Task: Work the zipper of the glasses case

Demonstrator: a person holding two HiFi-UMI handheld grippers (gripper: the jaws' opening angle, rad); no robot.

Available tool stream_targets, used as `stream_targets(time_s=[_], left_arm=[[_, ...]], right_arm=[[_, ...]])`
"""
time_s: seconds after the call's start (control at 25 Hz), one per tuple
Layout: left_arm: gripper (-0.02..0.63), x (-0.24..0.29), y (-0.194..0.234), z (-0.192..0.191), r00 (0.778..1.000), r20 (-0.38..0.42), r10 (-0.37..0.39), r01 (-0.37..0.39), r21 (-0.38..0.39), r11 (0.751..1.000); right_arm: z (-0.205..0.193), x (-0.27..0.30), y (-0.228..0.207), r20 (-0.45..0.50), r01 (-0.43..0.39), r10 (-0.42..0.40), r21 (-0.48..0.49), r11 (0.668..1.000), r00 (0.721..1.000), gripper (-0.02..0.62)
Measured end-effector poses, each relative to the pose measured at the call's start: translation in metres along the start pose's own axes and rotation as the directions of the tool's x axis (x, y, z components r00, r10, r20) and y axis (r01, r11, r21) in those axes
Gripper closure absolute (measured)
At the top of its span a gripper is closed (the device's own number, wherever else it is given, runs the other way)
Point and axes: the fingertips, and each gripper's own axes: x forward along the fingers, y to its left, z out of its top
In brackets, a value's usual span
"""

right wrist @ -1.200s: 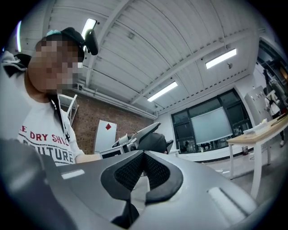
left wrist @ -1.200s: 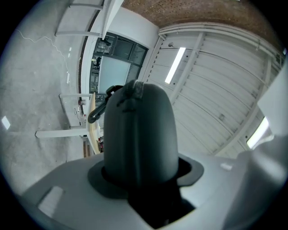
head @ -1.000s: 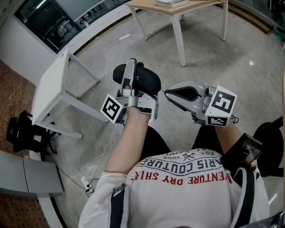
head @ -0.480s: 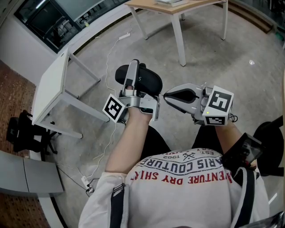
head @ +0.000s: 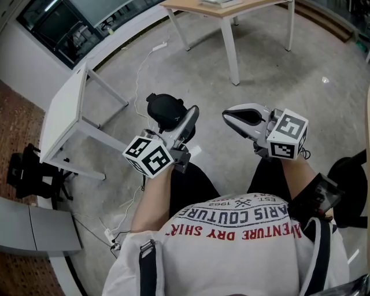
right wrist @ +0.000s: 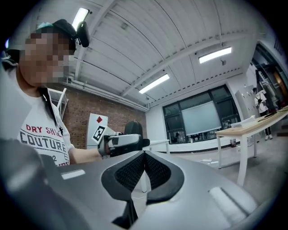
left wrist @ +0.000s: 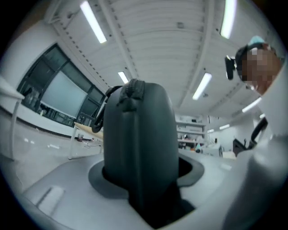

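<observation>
The black glasses case [head: 164,110] is held off the floor above the person's lap, with my left gripper [head: 188,118] shut on it. In the left gripper view the case [left wrist: 139,134] stands upright between the jaws and fills the middle, its zipper end [left wrist: 131,90] at the top. My right gripper [head: 227,117] hangs to the right of the case, apart from it. Its jaws are shut, the pads meet, and nothing is between them [right wrist: 144,165]. The right gripper view looks across at the left gripper [right wrist: 120,143] and the case [right wrist: 133,128].
A white table [head: 68,110] stands at the left and a wooden-topped table [head: 226,11] at the top. A white cable [head: 142,68] runs over the concrete floor to a power strip [head: 112,237]. Black gear [head: 29,169] sits at the far left.
The left gripper has swung left and turned, carrying the case away from the right gripper. The right gripper's tip, earlier at the case's right end, now stands apart from it.
</observation>
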Motion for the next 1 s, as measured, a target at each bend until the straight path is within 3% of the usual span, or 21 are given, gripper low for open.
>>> stream_targets(time_s=[0.12, 0.28, 1.0], left_arm=[[0.353, -0.007, -0.003, -0.026, 0.992, -0.122, 0.026, -0.012, 0.119, 0.993], [0.353, -0.011, 0.000, -0.045, 0.982, -0.183, 0.056, -0.019, 0.199, 0.980], [0.353, -0.006, -0.009, -0.047, 0.982, -0.188, 0.022, 0.015, 0.193, 0.981]], right_arm=[[-0.012, -0.004, -0.012, -0.049, 0.054, -0.054, -0.004, 0.999, 0.997, 0.603], [-0.027, -0.002, -0.011, -0.103, 0.042, -0.041, 0.003, 0.999, 0.994, 0.603], [-0.036, 0.005, -0.009, -0.150, 0.037, -0.034, 0.016, 0.999, 0.988, 0.597]])
